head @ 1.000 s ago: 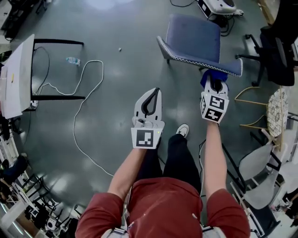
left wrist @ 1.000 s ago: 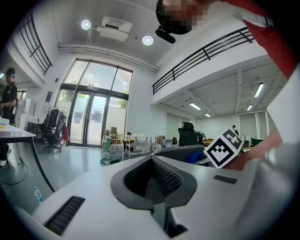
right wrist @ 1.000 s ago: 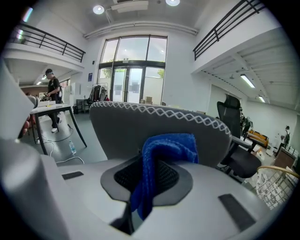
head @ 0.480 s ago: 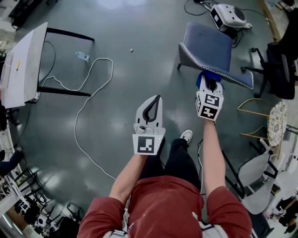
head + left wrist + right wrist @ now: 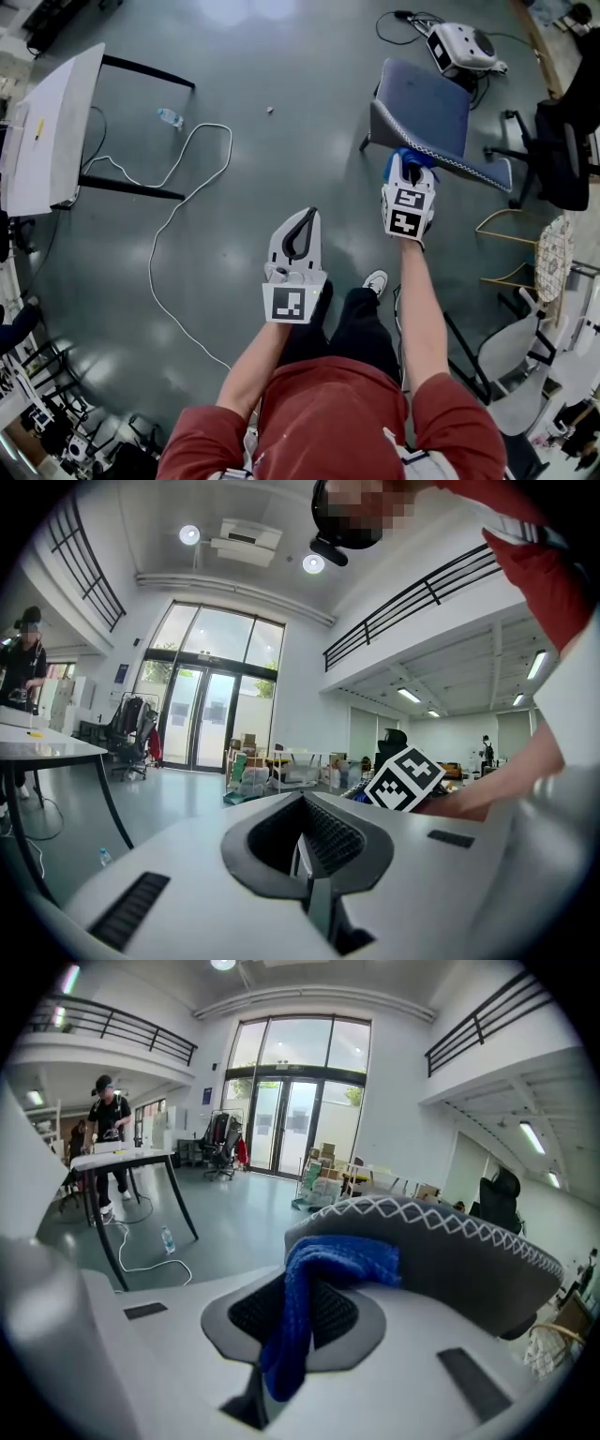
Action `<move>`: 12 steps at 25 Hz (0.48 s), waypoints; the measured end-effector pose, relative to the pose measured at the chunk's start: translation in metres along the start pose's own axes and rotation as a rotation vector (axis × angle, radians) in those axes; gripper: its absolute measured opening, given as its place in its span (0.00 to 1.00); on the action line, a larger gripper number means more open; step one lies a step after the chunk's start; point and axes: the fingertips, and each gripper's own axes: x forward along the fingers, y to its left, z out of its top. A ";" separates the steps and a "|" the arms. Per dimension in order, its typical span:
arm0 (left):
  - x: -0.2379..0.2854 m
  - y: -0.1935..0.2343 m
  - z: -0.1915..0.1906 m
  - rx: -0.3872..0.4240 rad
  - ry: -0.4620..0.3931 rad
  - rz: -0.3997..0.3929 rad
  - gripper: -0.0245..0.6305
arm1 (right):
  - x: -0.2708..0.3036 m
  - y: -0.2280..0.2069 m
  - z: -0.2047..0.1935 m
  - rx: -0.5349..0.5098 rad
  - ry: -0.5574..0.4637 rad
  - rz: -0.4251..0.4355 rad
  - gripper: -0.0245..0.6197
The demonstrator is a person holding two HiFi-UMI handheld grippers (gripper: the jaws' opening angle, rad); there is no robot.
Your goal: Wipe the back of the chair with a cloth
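The white two-jaw left gripper (image 5: 305, 221) is hovering, jaws pressed together, on a bent left forearm (image 5: 255, 364). The matching right gripper (image 5: 409, 169), on an outstretched right forearm (image 5: 413, 300), is clamping a blue cloth (image 5: 323, 1265).

Glossy grey floor (image 5: 281, 56); a white table (image 5: 52, 131) on black legs stands at left, a white cable (image 5: 230, 150) and a bottle (image 5: 170, 116) near it. Tall glass doors (image 5: 295, 1119) let in daylight beneath white walls (image 5: 398, 1101), railed balconies (image 5: 122, 1021) and round ceiling lights (image 5: 190, 534)

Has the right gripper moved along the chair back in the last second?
Yes. The right gripper, holding the blue cloth, slid left along the chair back, toward its left end.
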 end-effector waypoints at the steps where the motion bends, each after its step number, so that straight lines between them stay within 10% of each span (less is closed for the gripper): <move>1: 0.000 0.000 0.000 0.007 0.003 -0.005 0.06 | 0.000 0.000 0.000 -0.005 0.001 0.006 0.13; 12: 0.004 -0.021 0.029 -0.003 0.030 -0.069 0.06 | -0.036 0.000 0.012 0.112 -0.060 0.080 0.13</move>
